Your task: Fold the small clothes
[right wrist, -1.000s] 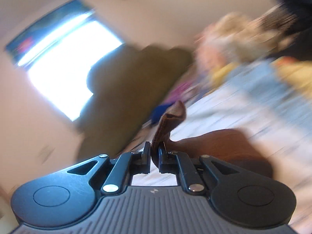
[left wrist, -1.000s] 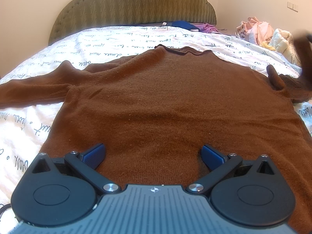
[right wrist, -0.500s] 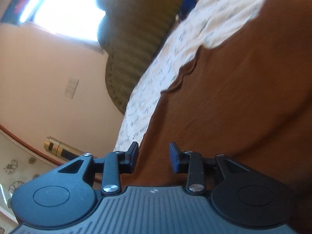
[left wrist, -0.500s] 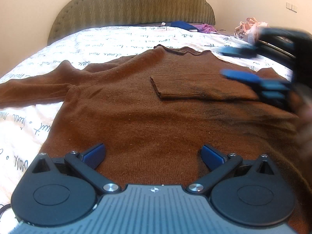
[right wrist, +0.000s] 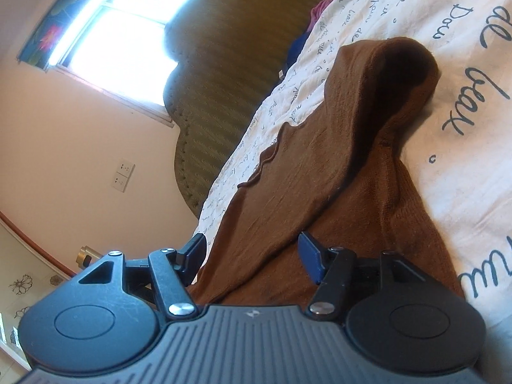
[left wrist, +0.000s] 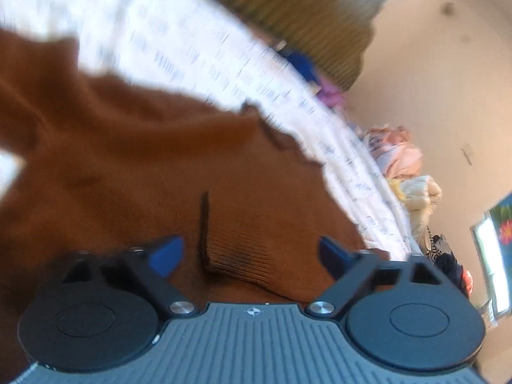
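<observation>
While the brown sweater [left wrist: 121, 166] lies on the bed [right wrist: 464, 48], one sleeve cuff [left wrist: 236, 249] is seen folded across its body. Left gripper [left wrist: 249, 252] jaws have just been narrowing, right gripper [right wrist: 252, 256] jaws widening; both are spread, nothing pinched. Further folds are judged outstanding.

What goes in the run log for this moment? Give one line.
stage: right sleeve folded across brown sweater | left gripper: open, closing | right gripper: open, opening, nothing gripped | surface: bedsheet

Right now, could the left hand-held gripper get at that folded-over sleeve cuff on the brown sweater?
Probably yes. The cuff lies just ahead of the left hand-held gripper, roughly between its open fingers, with nothing over it on the brown sweater.
</observation>
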`<state>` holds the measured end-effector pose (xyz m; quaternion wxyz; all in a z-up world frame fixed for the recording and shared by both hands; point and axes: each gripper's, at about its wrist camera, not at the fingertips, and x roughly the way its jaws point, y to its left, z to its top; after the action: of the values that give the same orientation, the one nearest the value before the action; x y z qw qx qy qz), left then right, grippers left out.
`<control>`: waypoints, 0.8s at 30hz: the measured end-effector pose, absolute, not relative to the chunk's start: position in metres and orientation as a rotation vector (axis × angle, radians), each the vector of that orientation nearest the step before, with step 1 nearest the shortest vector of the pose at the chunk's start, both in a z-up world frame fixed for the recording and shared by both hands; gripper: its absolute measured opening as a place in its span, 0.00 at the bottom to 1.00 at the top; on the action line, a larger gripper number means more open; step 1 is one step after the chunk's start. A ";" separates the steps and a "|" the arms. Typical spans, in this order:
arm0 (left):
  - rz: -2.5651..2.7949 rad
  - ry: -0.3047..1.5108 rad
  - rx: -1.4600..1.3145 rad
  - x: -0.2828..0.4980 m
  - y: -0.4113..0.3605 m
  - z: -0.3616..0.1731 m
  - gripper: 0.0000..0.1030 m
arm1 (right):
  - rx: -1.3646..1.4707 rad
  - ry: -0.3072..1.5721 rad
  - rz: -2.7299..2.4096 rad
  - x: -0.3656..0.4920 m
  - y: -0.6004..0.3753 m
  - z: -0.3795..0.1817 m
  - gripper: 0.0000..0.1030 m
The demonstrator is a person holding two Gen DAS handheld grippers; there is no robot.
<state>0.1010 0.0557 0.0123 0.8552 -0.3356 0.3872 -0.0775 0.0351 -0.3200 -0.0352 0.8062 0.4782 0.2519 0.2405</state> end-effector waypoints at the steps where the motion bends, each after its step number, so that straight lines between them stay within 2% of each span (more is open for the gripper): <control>1: -0.161 0.820 -0.714 0.104 0.054 0.008 0.80 | 1.026 0.536 0.517 0.037 -0.319 -0.035 0.61; 3: -0.151 0.798 -0.680 0.105 0.046 0.009 0.79 | 1.031 0.533 0.522 0.044 -0.314 -0.036 0.62; 4: -0.152 0.791 -0.651 0.105 0.041 0.013 0.65 | 1.033 0.531 0.527 0.044 -0.314 -0.038 0.63; 5: -0.157 0.789 -0.603 0.108 0.038 0.016 0.23 | 1.035 0.528 0.531 0.045 -0.313 -0.039 0.64; 6: -0.151 0.801 -0.548 0.112 0.032 0.017 0.00 | 1.035 0.527 0.535 0.046 -0.313 -0.039 0.65; 7: -0.119 0.811 -0.481 0.114 0.026 0.018 0.03 | 1.032 0.527 0.537 0.046 -0.313 -0.039 0.65; 15: 0.142 0.634 -0.111 0.111 0.043 0.057 0.04 | 1.035 0.525 0.542 0.047 -0.313 -0.039 0.65; 20: 0.292 0.707 -0.106 0.116 0.093 0.032 0.04 | 1.021 0.527 0.541 0.047 -0.311 -0.039 0.65; 24: 0.308 0.682 0.025 0.113 0.078 0.013 0.05 | 1.005 0.534 0.530 0.047 -0.308 -0.034 0.66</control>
<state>0.1133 0.0781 0.0125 0.9308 0.0122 0.3330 0.1505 0.0469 -0.3084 -0.0342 0.8094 0.4699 0.2499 0.2481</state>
